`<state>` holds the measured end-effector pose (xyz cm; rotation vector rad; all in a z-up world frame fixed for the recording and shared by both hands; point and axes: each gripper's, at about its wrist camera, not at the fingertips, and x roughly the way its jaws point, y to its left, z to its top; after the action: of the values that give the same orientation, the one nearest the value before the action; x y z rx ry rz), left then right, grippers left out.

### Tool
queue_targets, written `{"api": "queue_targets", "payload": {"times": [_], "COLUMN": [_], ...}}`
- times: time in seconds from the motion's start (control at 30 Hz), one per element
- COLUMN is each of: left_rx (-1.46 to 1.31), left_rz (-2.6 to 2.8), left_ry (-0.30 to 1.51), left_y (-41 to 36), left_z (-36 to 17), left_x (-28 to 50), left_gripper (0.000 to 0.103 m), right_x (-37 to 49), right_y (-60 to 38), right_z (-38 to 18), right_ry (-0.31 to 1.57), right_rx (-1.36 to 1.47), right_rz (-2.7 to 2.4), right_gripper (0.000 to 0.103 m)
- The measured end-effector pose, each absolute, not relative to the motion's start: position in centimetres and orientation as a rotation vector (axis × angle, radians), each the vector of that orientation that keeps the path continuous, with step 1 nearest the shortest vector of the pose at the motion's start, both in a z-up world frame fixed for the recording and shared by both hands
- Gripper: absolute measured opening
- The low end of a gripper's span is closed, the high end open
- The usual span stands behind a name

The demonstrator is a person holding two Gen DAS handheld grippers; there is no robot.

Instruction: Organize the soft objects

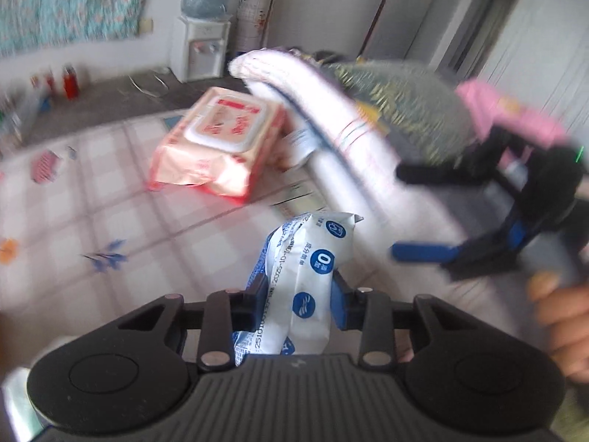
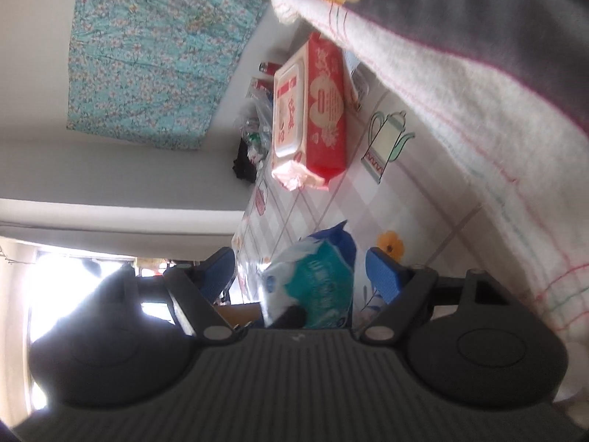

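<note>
My left gripper is shut on a white and blue tissue pack, held above the checked tablecloth. The same pack shows in the right wrist view, between the open fingers of my right gripper; whether they touch it I cannot tell. The right gripper also shows in the left wrist view, open, beside a stack of folded towels, white, grey and pink. A pink wet-wipes pack lies on the table behind; it also shows in the right wrist view.
The folded towels fill the right side of the right wrist view. A water dispenser stands by the far wall. Red bottles stand on the floor at the left. A floral cloth hangs on the wall.
</note>
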<state>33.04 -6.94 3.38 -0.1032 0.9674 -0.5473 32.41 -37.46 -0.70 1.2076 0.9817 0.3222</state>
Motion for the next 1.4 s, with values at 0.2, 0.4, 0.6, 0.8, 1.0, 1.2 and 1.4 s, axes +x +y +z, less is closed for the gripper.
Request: {"api": "queue_targets", "payload": {"times": [0.2, 0.4, 0.6, 0.8, 1.0, 1.2, 1.4], "left_rx": [-0.319, -0.219, -0.116, -0.045, -0.085, -0.11, -0.045], "left_rz": [-0.541, -0.383, -0.353, -0.318, -0.293, -0.295, -0.31], "left_ry": [1.095, 1.084, 1.106, 1.093, 1.191, 1.242, 1.215], "left_y": [-6.6, -5.5, -5.3, -5.5, -5.0, -5.0, -6.1], "left_z": [0.9, 0.4, 0.6, 0.5, -1.2, -2.6, -1.4], "left_x": [35.6, 36.5, 36.5, 36.2, 37.8, 38.3, 37.1], "left_gripper": [0.037, 0.041, 0.049, 0.064, 0.077, 0.068, 0.057], "right_x": [32.0, 32.1, 33.6, 35.2, 36.5, 37.1, 37.0], "right_y": [-38.2, -37.2, -34.5, -31.3, -29.6, -28.8, -28.0], "right_z": [-1.4, -2.0, -2.7, -4.4, -6.5, -8.4, -7.9], "right_ry": [0.983, 1.01, 1.066, 1.137, 1.188, 1.2, 1.169], "right_rx": [1.196, 1.134, 1.037, 1.025, 1.051, 1.113, 1.084], "right_rz": [0.271, 0.244, 0.241, 0.261, 0.26, 0.279, 0.286], "right_gripper": [0.079, 0.079, 0.074, 0.055, 0.05, 0.044, 0.038]}}
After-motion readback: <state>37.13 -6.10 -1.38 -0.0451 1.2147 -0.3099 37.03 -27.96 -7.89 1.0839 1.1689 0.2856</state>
